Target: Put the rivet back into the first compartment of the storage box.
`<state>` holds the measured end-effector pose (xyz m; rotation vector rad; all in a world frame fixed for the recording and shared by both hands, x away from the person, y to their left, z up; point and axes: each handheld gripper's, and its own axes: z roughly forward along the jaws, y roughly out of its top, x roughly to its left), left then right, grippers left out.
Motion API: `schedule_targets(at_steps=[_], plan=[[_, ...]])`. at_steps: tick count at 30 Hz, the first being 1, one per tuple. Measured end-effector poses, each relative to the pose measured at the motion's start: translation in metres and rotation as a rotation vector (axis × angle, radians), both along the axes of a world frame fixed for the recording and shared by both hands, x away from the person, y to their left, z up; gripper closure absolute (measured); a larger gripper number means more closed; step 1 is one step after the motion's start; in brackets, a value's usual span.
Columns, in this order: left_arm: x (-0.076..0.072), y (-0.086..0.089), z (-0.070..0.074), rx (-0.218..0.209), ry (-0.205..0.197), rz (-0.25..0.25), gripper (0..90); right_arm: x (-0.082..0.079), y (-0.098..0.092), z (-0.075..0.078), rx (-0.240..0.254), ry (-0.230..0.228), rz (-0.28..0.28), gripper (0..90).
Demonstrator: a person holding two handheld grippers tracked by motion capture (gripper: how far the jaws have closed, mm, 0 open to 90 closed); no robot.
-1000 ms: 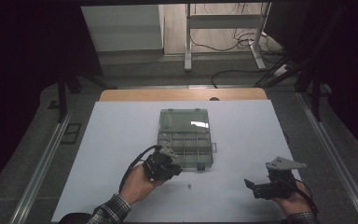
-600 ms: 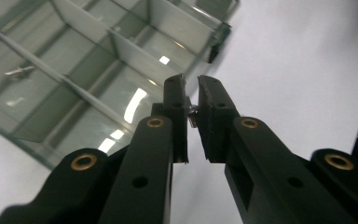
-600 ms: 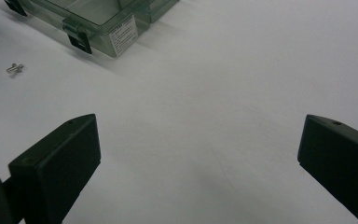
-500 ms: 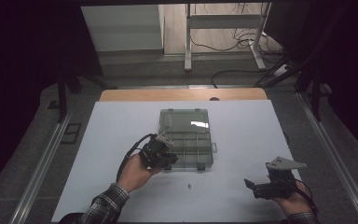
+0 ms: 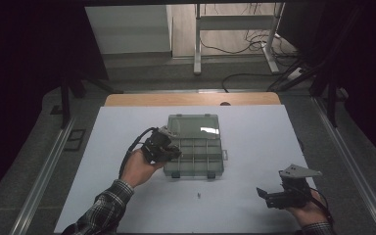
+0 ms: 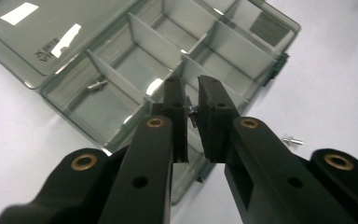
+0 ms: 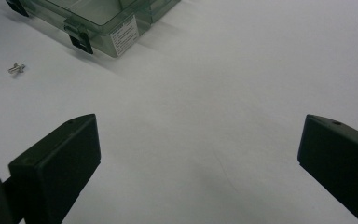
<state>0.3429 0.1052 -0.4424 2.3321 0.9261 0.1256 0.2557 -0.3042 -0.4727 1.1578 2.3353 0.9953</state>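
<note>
The small screw [image 6: 192, 112] pinched in the left gripper [image 6: 192, 105] is mostly hidden between the pads. The organizer box [image 7: 103, 21] is cut off by the right gripper view's top edge.

Plaid sleeve [image 5: 108, 204], black cable [image 5: 133, 146] looping from the left gripper [image 6: 192, 112]; brass-coloured rivets dot its black arms.
</note>
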Motion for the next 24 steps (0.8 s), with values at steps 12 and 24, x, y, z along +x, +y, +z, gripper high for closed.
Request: schedule_targets(at_steps=[12, 24], plan=[[0.023, 0.007, -0.008, 0.011, -0.010, 0.058, 82.9, 0.000, 0.000, 0.000, 0.000, 0.001, 0.002, 0.0], [0.039, 0.011, -0.026, 0.025, -0.003, 0.101, 82.7, 0.000, 0.000, 0.000, 0.001, 0.002, 0.005, 0.0]])
